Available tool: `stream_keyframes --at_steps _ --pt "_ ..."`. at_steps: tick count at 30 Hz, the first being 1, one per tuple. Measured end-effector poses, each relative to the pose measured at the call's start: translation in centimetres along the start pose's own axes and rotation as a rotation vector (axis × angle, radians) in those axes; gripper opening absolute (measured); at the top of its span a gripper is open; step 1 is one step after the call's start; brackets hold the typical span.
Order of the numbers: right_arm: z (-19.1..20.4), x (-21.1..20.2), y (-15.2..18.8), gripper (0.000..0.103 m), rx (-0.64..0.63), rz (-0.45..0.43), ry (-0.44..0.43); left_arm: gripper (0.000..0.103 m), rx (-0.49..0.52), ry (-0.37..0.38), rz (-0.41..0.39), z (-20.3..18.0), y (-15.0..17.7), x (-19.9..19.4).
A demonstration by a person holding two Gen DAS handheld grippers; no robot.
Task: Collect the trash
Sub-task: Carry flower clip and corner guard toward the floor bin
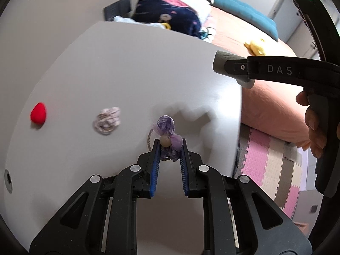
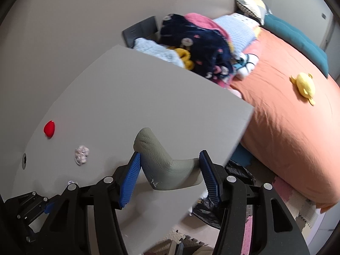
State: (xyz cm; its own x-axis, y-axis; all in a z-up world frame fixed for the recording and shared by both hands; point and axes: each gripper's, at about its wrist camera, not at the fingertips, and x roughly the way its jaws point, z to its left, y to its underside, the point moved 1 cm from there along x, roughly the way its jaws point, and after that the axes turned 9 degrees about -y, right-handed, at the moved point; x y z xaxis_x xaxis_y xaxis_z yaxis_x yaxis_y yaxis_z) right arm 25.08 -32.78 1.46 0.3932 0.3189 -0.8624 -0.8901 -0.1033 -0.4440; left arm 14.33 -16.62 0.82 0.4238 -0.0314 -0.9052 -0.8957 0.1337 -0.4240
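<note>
The left gripper (image 1: 169,148) is clenched on a purple hair tie (image 1: 166,136), a scrunched bit of lilac fabric with a pale bead and a loop of cord, pinched between its blue pads just above the white bench (image 1: 127,63). The fabric bunches up past the fingertips and the cord loop sticks out to the left.

The right gripper (image 2: 170,159) grasps a bent grey sleeve-like piece (image 2: 163,165), soft and wrinkled, shaped like an elbow; its blue pads press on both sides of it, and its upper end rises above the fingers. In the left wrist view this same gripper reaches in from the right, held by a person's hand (image 1: 314,127), with the grey piece poking out from its tip.

Further out on the bench lie a crumpled pale hair tie (image 1: 107,120) and, beyond it to the left, a small red object (image 1: 38,113), well apart from each other.

Past the bench's right edge is a bed (image 2: 286,138) with an orange cover, a yellow plush toy (image 2: 303,84) on it, and a heap of clothes (image 2: 201,42) at its far end. Below the edge, a black bag (image 2: 208,210) sits on the floor on pastel foam tiles (image 1: 276,170).
</note>
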Motion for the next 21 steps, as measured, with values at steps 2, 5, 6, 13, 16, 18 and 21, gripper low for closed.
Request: stream_keyframes --at_steps 2,5,6,13,16,18,21 --pt "-1.5 -0.8 0.4 0.058 0.020 -0.008 0.009 0.018 0.020 0.012 -0.002 -1.4 -0.1 -0.1" --pt "-3.6 -1.9 1.1 0.058 0.048 -0.020 0.022 0.018 0.051 0.023 -0.003 -3.5 -0.2 -0.2" --pt "-4.2 -2.3 1.4 0.058 0.057 -0.023 0.026 0.018 0.064 0.029 -0.004 -4.3 -0.3 -0.3" --pt "-8.0 -4.6 2.9 0.058 0.109 -0.048 0.043 0.018 0.131 0.053 -0.004 -8.1 -1.0 -0.5" --pt "-9.8 -5.6 3.6 0.058 0.138 -0.058 0.053 0.018 0.161 0.061 -0.007 -9.6 -1.1 -0.8" --pt "-10.8 -5.9 4.0 0.059 0.152 -0.060 0.057 0.018 0.174 0.068 -0.006 -10.4 -1.2 -0.8" --pt "-12.3 -6.4 4.8 0.059 0.175 -0.062 0.069 0.018 0.189 0.082 0.002 -11.6 -1.2 -0.7"
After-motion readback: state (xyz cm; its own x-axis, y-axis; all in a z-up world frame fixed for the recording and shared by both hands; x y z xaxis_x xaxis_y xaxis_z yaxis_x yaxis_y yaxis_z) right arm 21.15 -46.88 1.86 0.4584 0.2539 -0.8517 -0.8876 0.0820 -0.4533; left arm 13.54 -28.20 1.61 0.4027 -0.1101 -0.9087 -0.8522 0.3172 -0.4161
